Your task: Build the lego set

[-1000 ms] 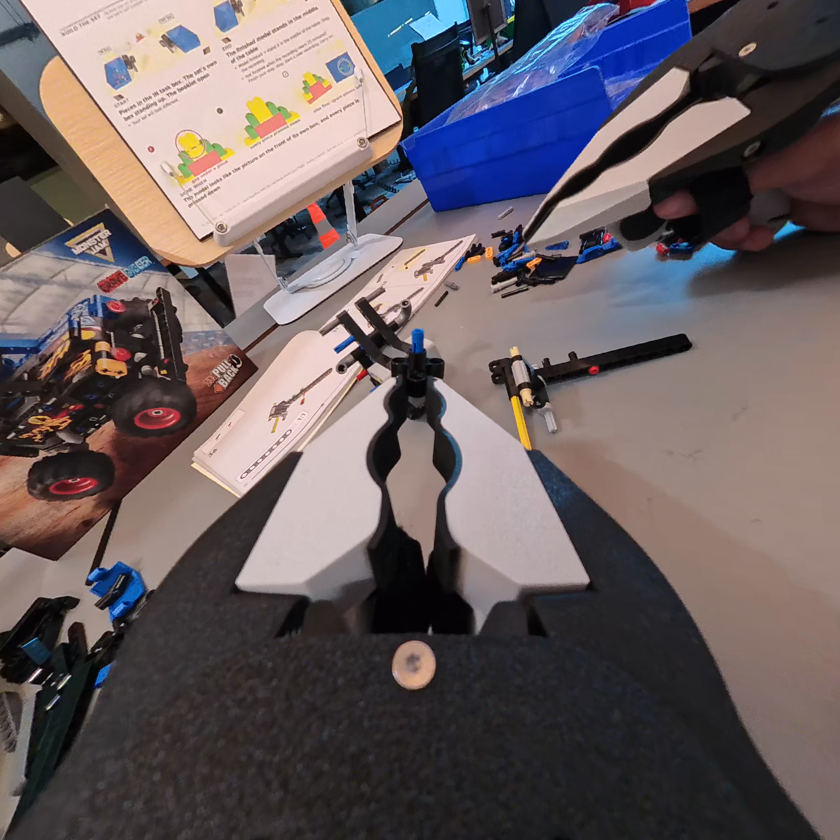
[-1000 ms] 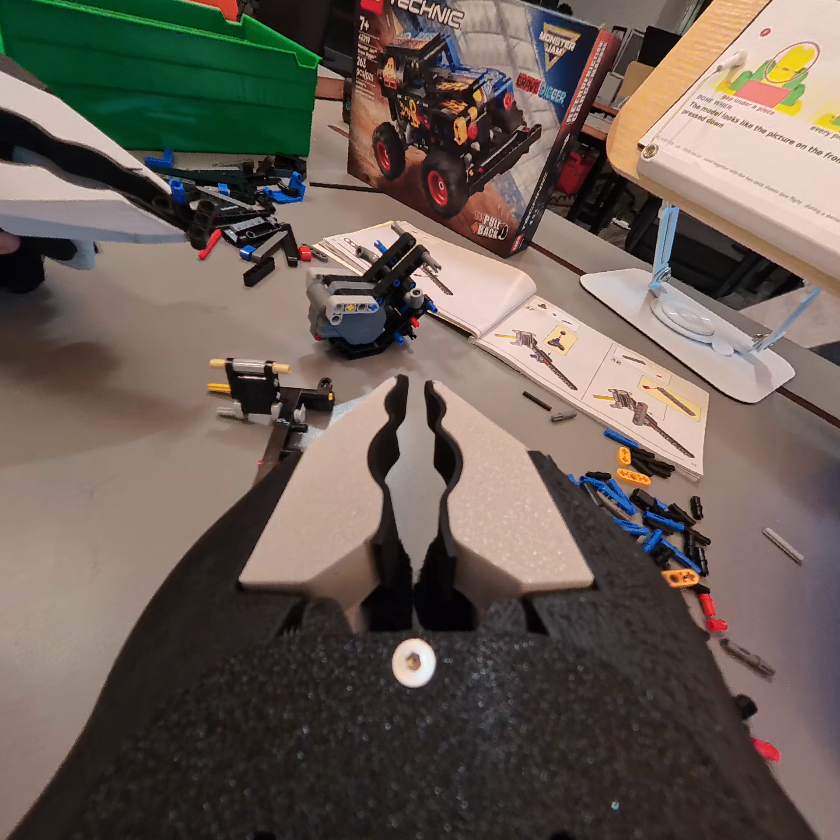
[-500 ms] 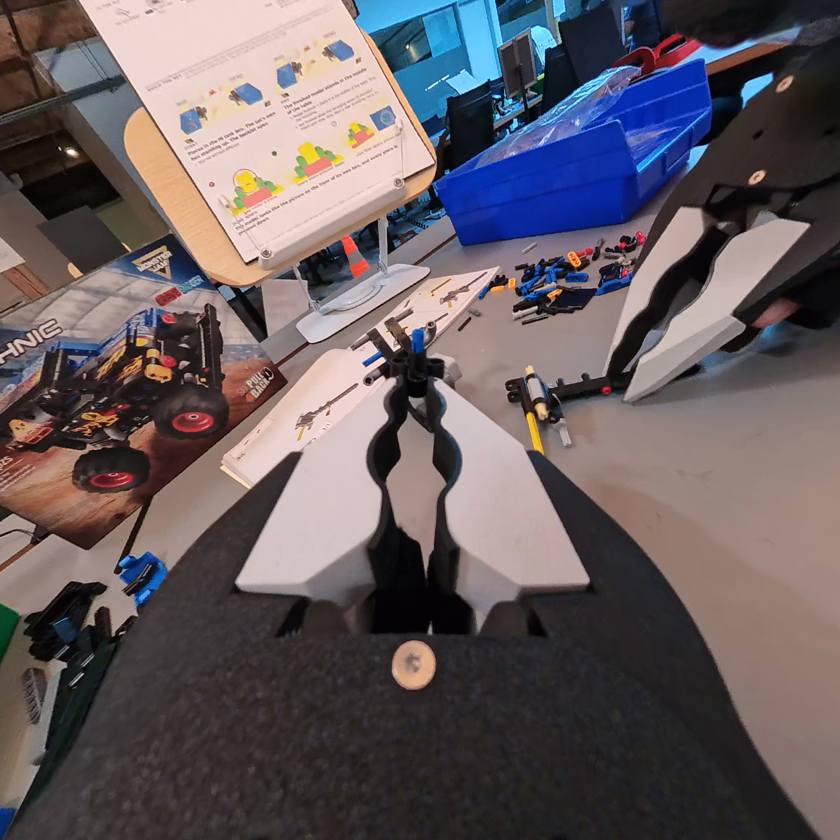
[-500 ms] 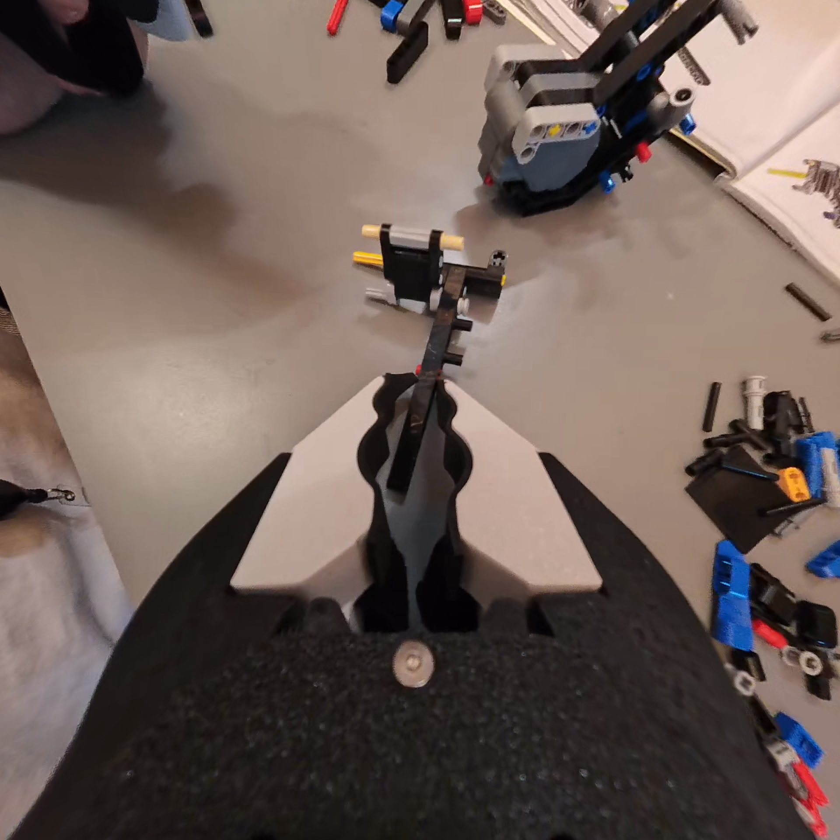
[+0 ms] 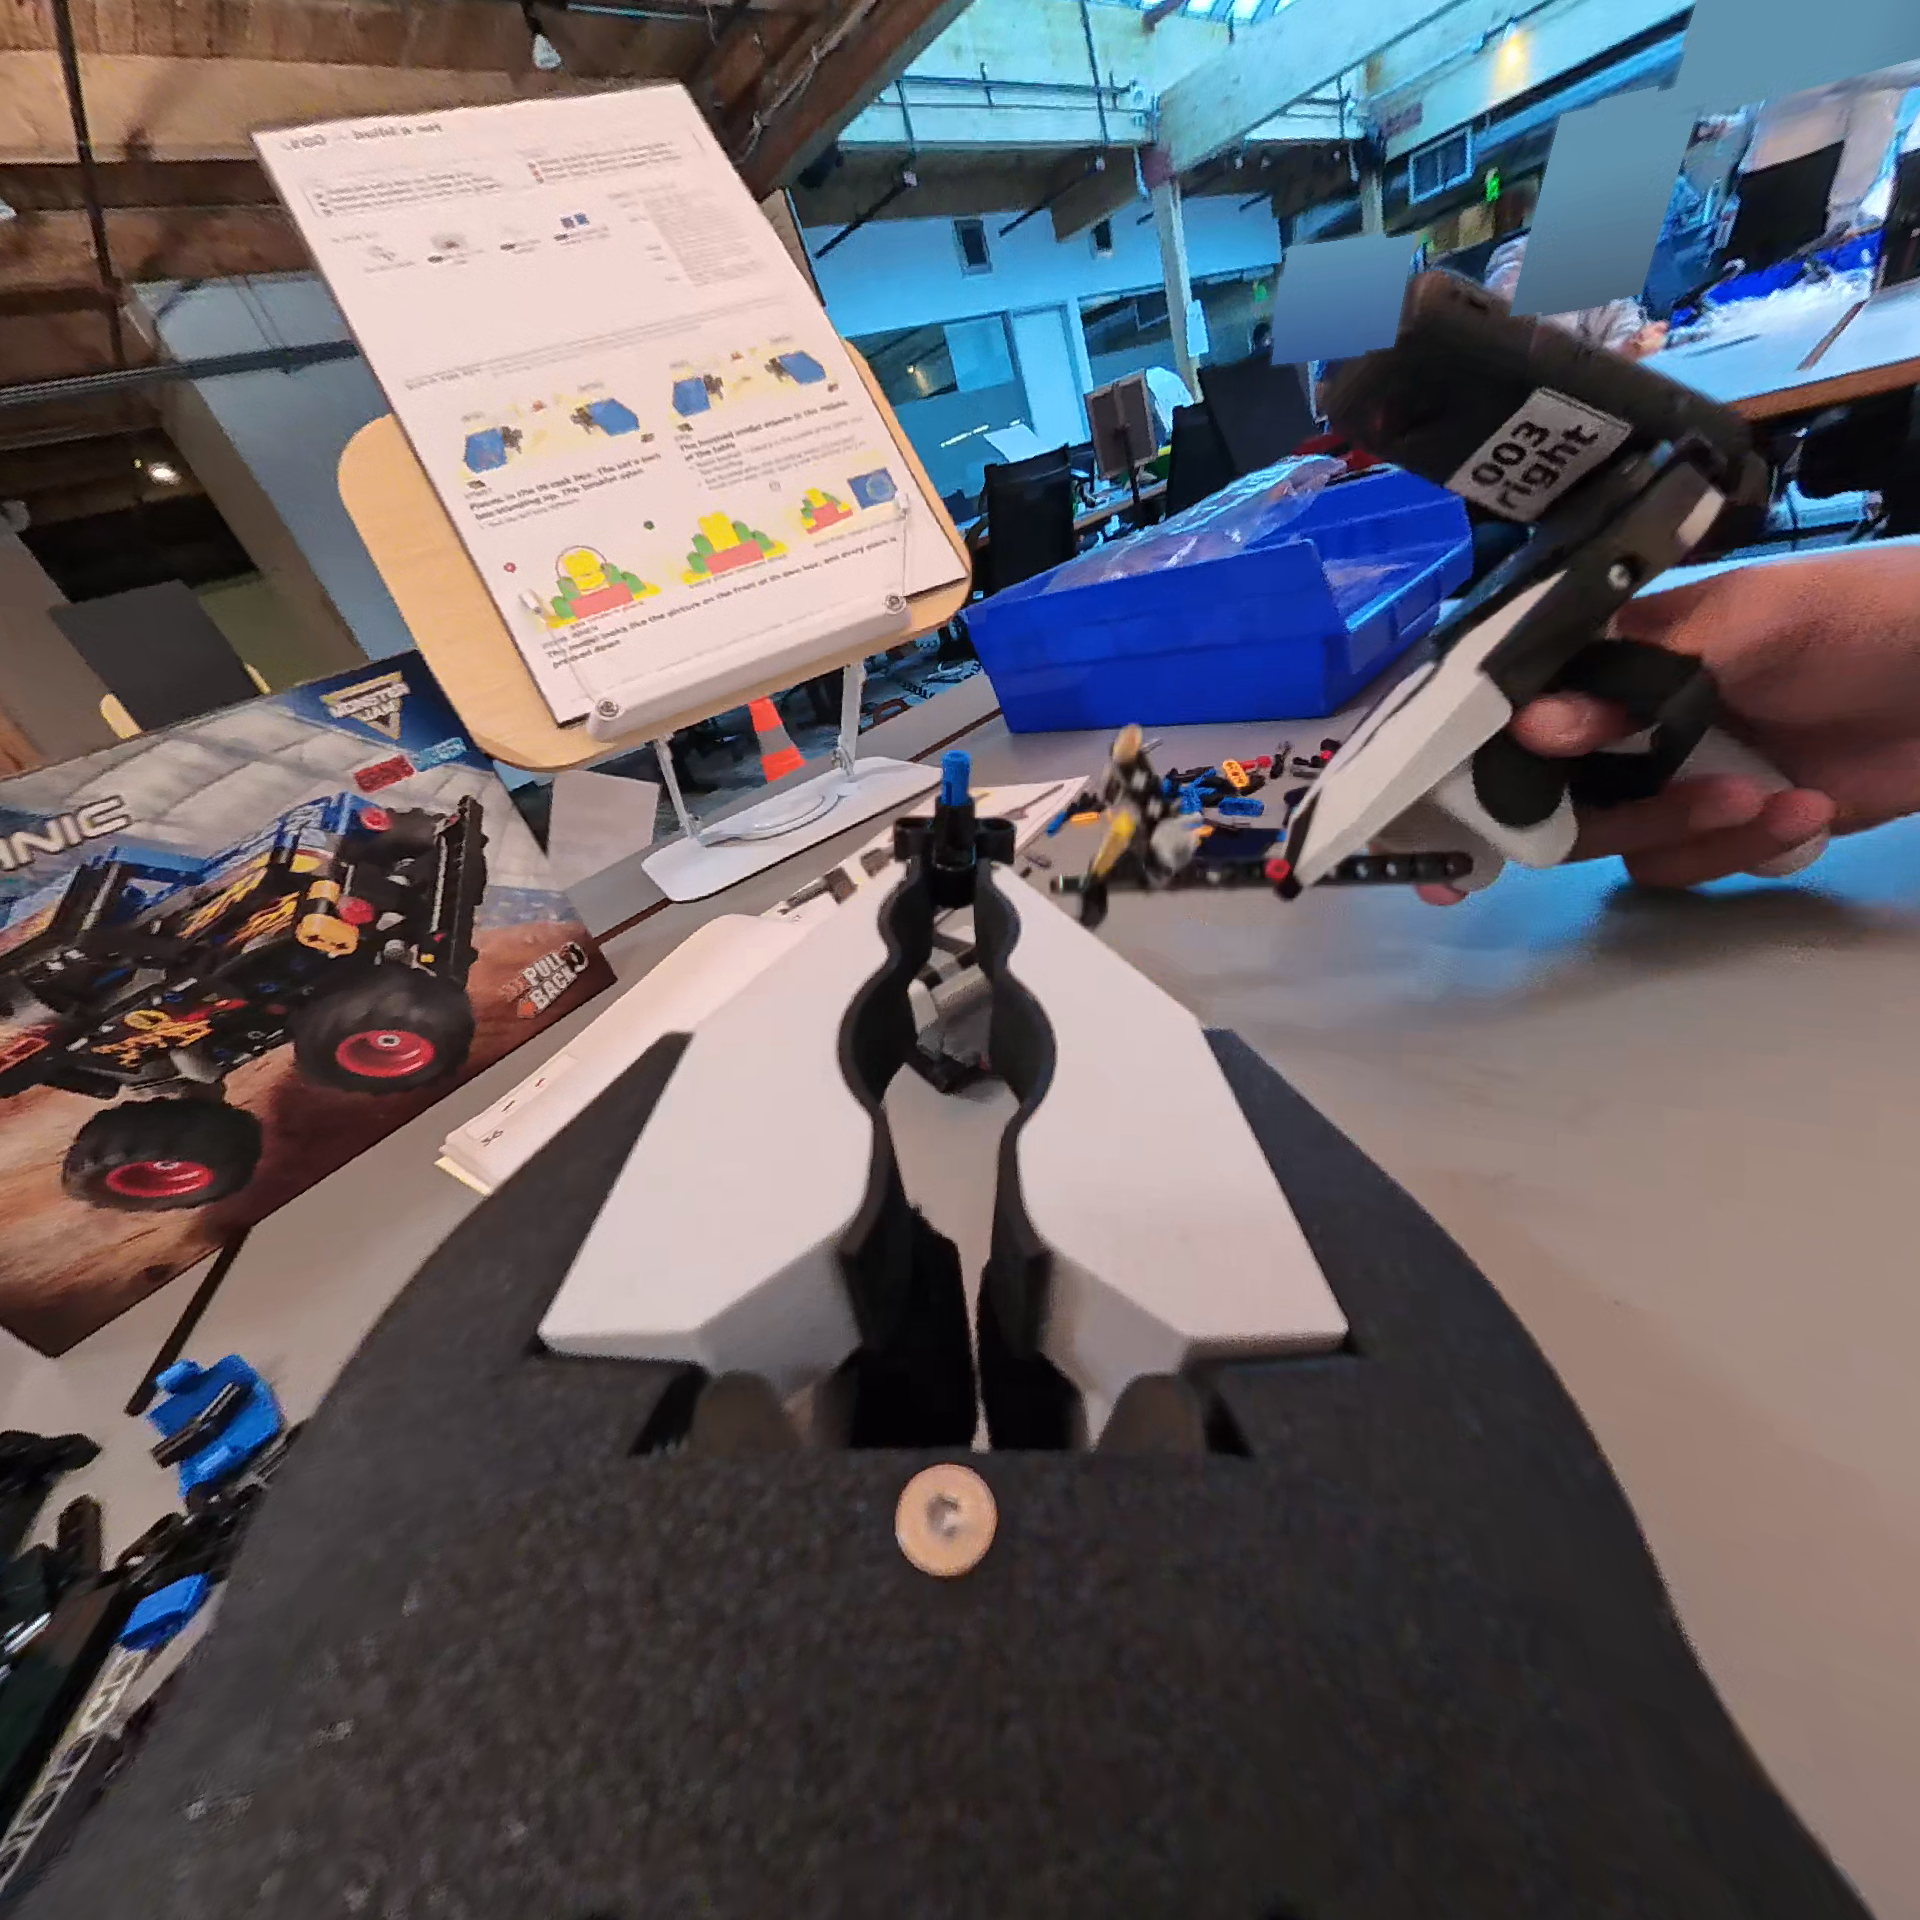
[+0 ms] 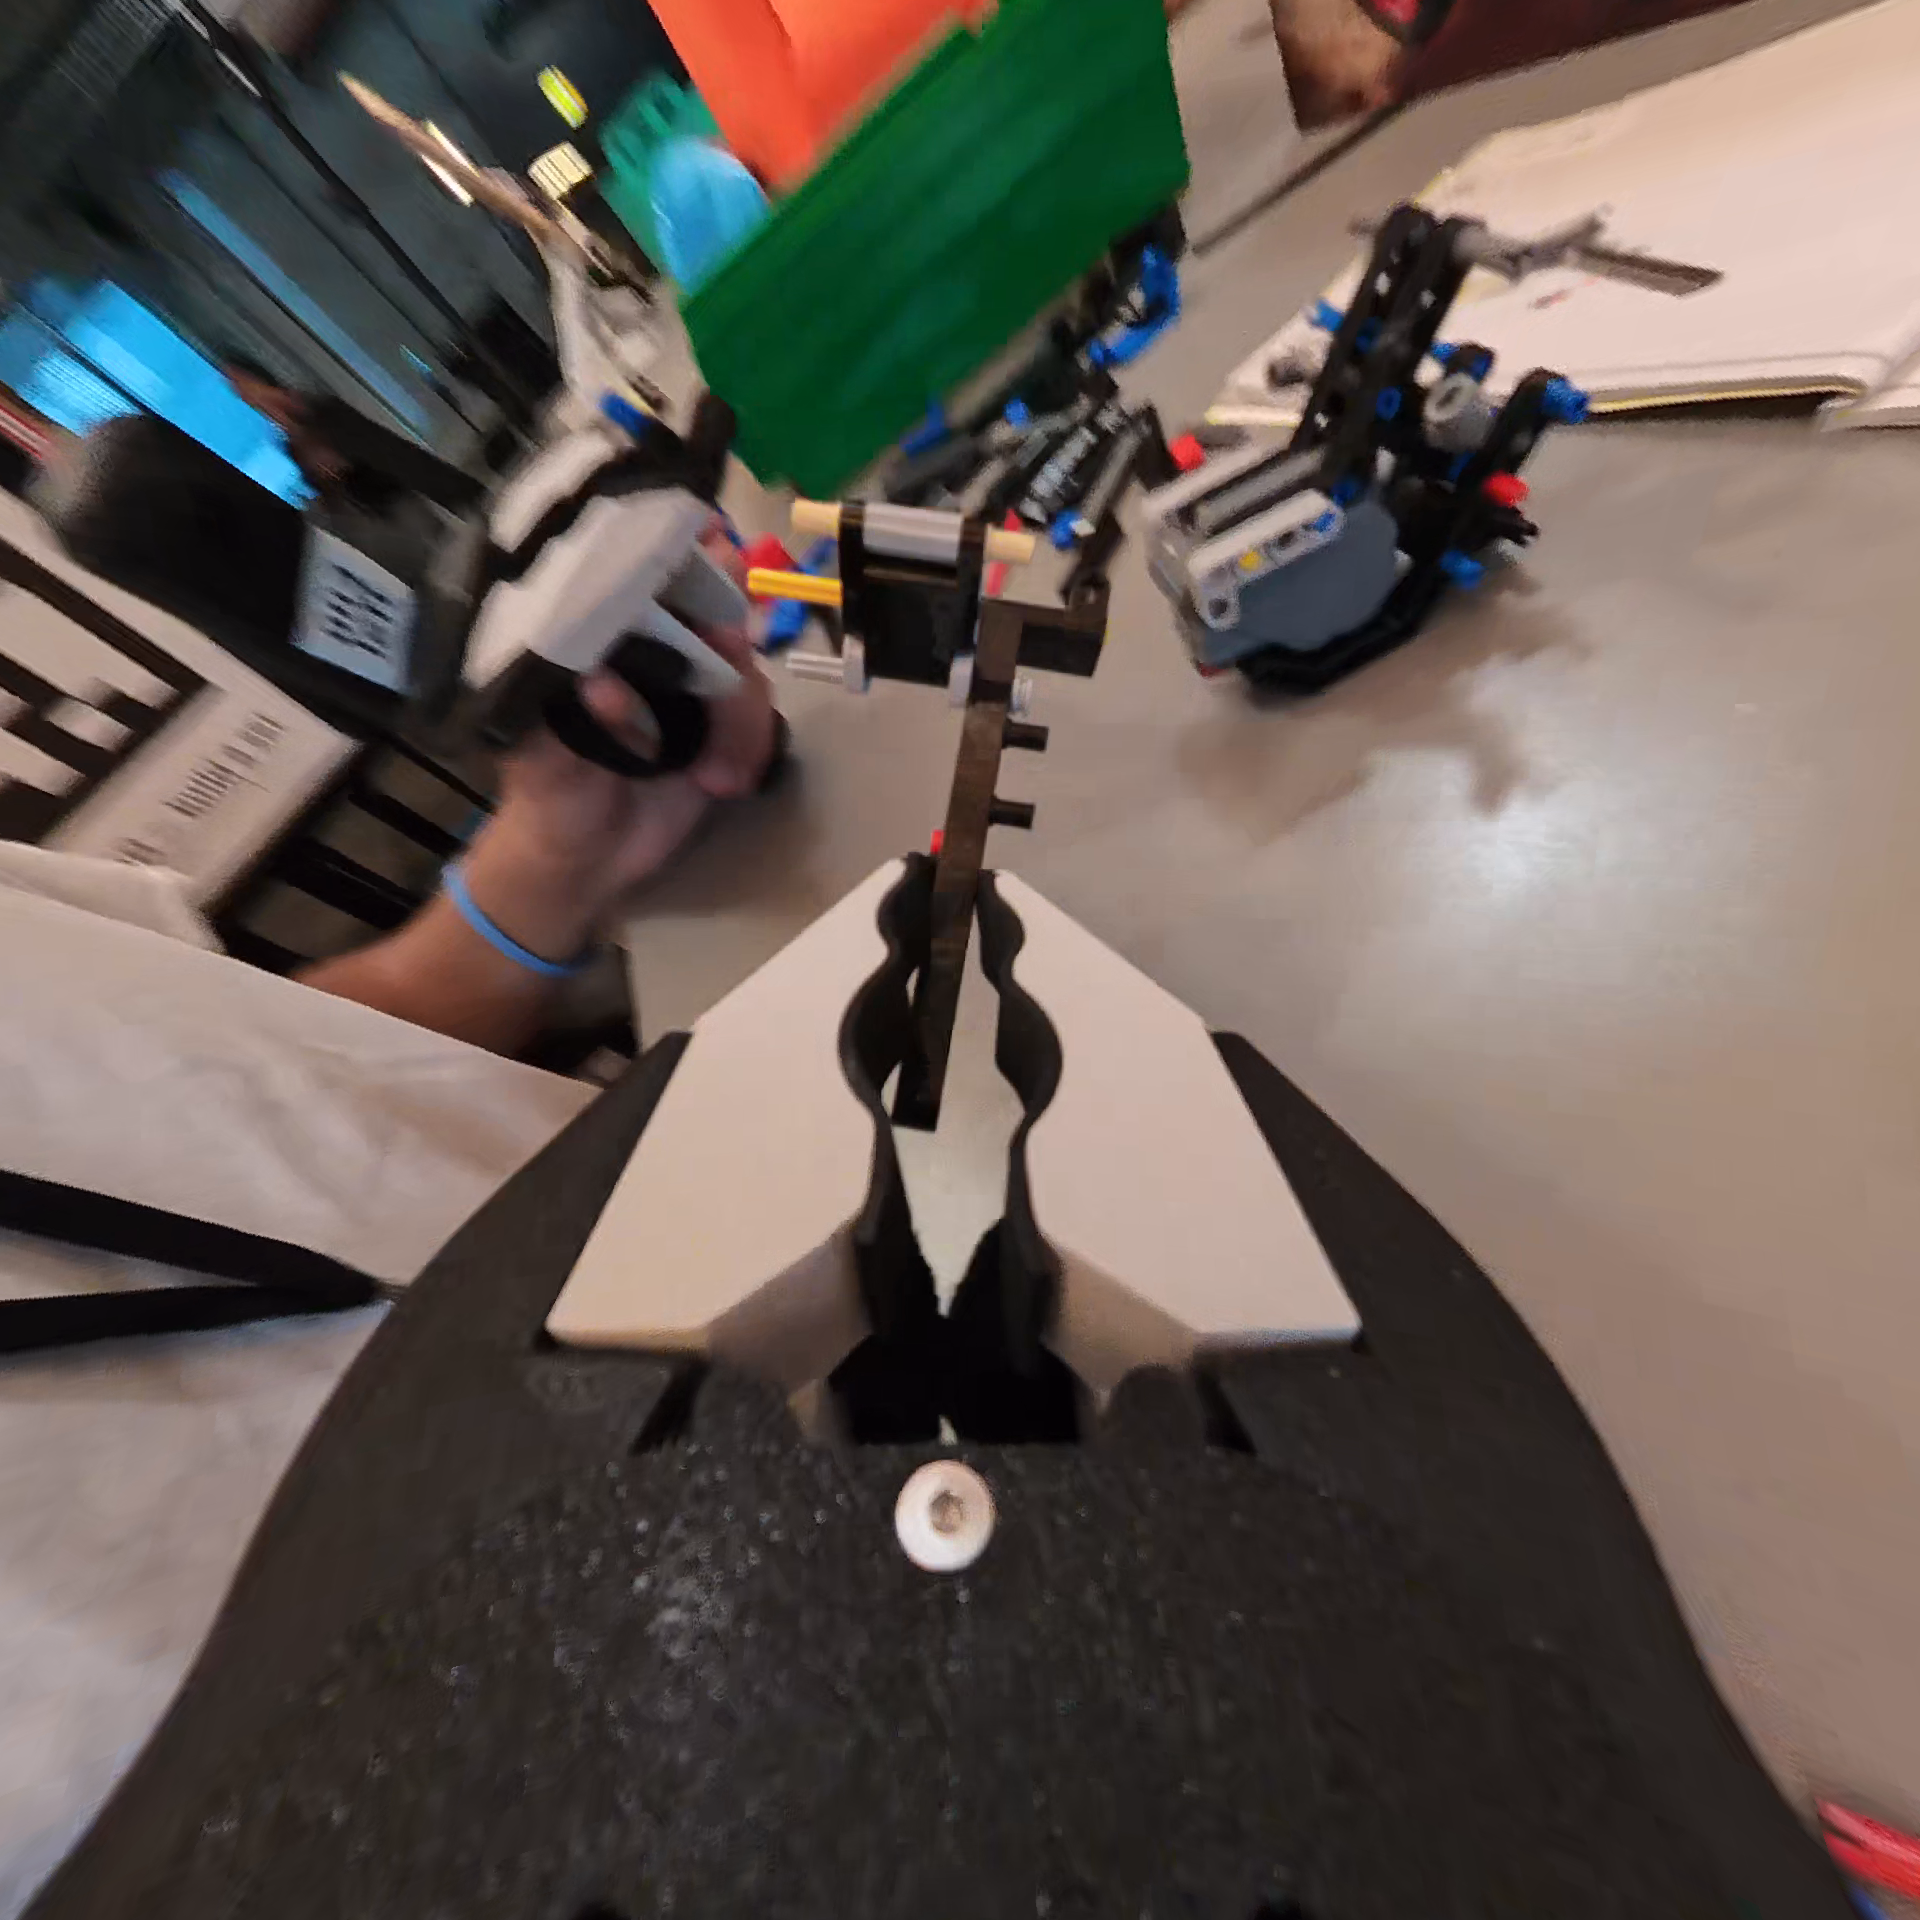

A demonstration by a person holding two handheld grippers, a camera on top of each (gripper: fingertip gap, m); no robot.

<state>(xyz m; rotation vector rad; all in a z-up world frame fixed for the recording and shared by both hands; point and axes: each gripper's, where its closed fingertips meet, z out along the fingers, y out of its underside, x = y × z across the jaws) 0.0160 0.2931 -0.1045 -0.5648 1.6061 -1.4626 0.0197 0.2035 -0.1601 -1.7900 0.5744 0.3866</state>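
My left gripper (image 5: 951, 883) is shut on a small black connector with a blue pin (image 5: 954, 821), held upright above the table. My right gripper (image 6: 951, 883) is shut on the long black beam (image 6: 961, 935) of a sub-assembly with a black block, a tan axle and a yellow axle (image 6: 914, 603). It holds the sub-assembly in the air. In the left wrist view the right gripper (image 5: 1382, 790) holds that sub-assembly (image 5: 1174, 842) just right of my left fingertips. The grey motor chassis (image 6: 1309, 551) stands on the table beyond.
The set box (image 5: 229, 966) lies at left. A stand with an instruction sheet (image 5: 623, 416) and an open booklet (image 5: 644, 1039) are ahead. A blue bin (image 5: 1216, 623) and loose parts (image 5: 1226, 790) are at back right. A green bin (image 6: 935, 239) is behind more loose parts. Tip to tip, the grippers are about 11 cm apart.
My right gripper came down over the black beam on the table, shut on it and lifted the sub-assembly toward my left gripper. My left gripper kept the connector and tilted upward.
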